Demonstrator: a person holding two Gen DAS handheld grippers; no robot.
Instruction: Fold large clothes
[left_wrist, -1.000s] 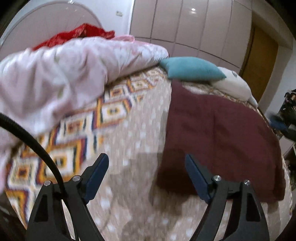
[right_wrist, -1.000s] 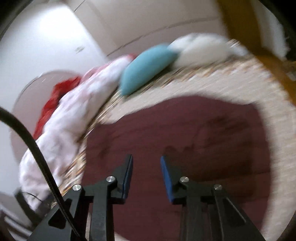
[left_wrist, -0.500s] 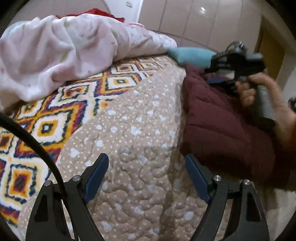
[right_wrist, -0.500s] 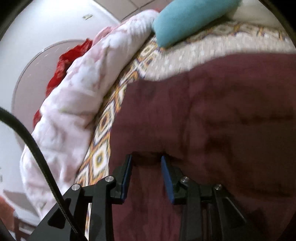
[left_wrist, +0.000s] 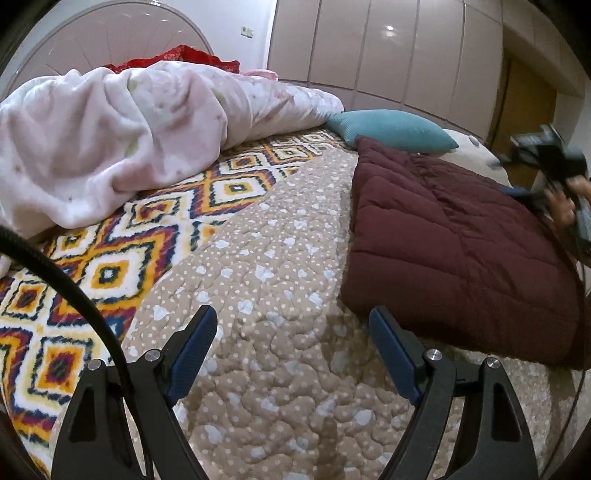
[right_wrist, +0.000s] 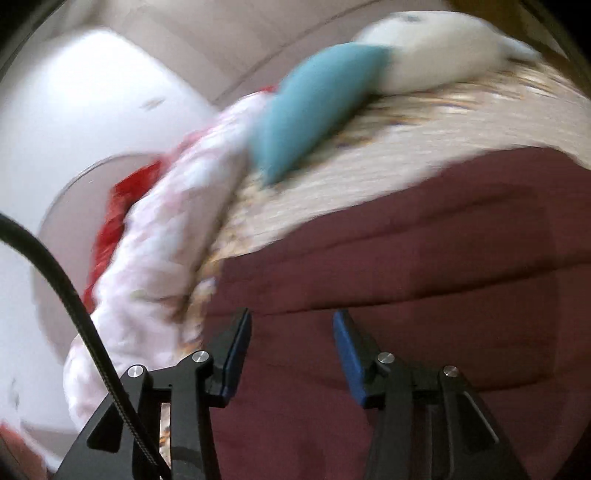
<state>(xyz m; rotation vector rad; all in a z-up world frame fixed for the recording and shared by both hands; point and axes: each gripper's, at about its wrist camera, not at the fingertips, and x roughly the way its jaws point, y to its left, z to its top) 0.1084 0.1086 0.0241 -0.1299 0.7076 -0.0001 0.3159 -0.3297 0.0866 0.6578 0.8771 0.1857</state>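
A dark maroon quilted jacket (left_wrist: 454, 240) lies folded flat on the bed's right side, its near corner just beyond my left gripper's right finger. My left gripper (left_wrist: 293, 343) is wide open and empty over the beige dotted quilt (left_wrist: 266, 280). In the right wrist view the jacket (right_wrist: 424, 280) fills the lower frame, blurred. My right gripper (right_wrist: 291, 343) hangs over it, open and empty. The right gripper and the hand holding it show at the far right of the left wrist view (left_wrist: 554, 166).
A pink-white blanket (left_wrist: 110, 140) is heaped at the left with red cloth (left_wrist: 184, 57) behind it. A teal pillow (left_wrist: 391, 129) and a white pillow (right_wrist: 436, 59) lie at the head. A diamond-patterned cover (left_wrist: 110, 258) runs along the left. Wardrobe doors (left_wrist: 388, 48) stand behind.
The right gripper has opened wider and pulled back from the jacket's left edge. In the left view the hand and gripper moved away to the far right. The left gripper stayed open.
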